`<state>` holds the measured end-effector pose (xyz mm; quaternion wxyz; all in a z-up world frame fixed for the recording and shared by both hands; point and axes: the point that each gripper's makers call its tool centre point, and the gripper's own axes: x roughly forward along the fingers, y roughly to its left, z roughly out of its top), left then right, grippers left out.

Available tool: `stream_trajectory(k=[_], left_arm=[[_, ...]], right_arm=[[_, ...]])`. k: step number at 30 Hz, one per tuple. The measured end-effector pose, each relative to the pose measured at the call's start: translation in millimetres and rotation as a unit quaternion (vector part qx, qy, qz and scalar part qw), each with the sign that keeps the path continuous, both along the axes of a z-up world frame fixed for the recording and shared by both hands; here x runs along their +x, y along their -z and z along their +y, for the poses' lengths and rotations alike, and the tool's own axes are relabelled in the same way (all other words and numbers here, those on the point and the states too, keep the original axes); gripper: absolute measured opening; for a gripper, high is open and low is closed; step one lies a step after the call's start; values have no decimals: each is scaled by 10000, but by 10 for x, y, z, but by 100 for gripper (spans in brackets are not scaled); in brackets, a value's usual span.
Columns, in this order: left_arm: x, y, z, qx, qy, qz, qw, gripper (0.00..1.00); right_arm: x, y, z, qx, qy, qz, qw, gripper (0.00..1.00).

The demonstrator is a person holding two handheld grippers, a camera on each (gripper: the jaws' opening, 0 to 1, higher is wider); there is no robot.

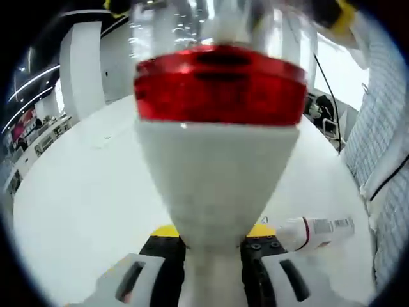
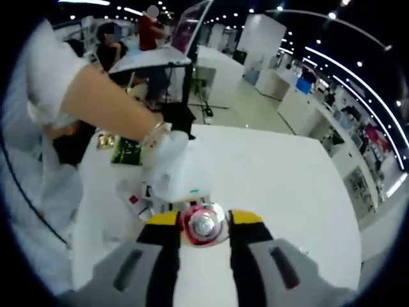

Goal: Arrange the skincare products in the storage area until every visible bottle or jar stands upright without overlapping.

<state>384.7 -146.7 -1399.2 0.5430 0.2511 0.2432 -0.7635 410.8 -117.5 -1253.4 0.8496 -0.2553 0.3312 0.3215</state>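
A bottle (image 1: 217,166) with a white body, a red band and a clear top stands very close in the left gripper view. My left gripper (image 1: 214,242) is shut on its narrow white end. In the right gripper view, the same bottle's round red and silver end (image 2: 203,225) sits between the yellow-tipped jaws of my right gripper (image 2: 204,220), which touch it on both sides. A gloved hand (image 2: 174,163) is just behind it. A second white bottle (image 1: 317,231) with a red-printed label lies on its side on the white table (image 1: 83,204).
A checked sleeve (image 1: 383,160) borders the right of the left gripper view. A green packet (image 2: 126,151) and small items (image 2: 135,198) lie near the table's left edge. The table (image 2: 281,185) stretches right to its far edge. People stand at a desk (image 2: 150,57) behind.
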Motion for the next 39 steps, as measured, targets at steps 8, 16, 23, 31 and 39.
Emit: stream_trajectory(k=[8, 16, 23, 31, 39], left_arm=[[28, -196, 89, -375, -459, 449, 9972, 47], [-42, -371, 71, -797, -873, 524, 9916, 43], [-65, -363, 68, -1054, -1423, 394, 9834, 44], [-145, -378, 139, -1073, -1785, 558, 9765, 43], [-266, -440, 224, -1147, -2002, 559, 9714, 43]], right_arm=[[-66, -6, 10, -206, -543, -684, 9960, 32], [-237, 99, -224, 351, 319, -933, 9945, 38], [-411, 679, -273, 936, 1141, 40, 9891, 25], [-437, 821, -182, 1089, 1397, -75, 9842, 14], [-468, 842, -269, 1186, 1663, -118, 9788, 10]])
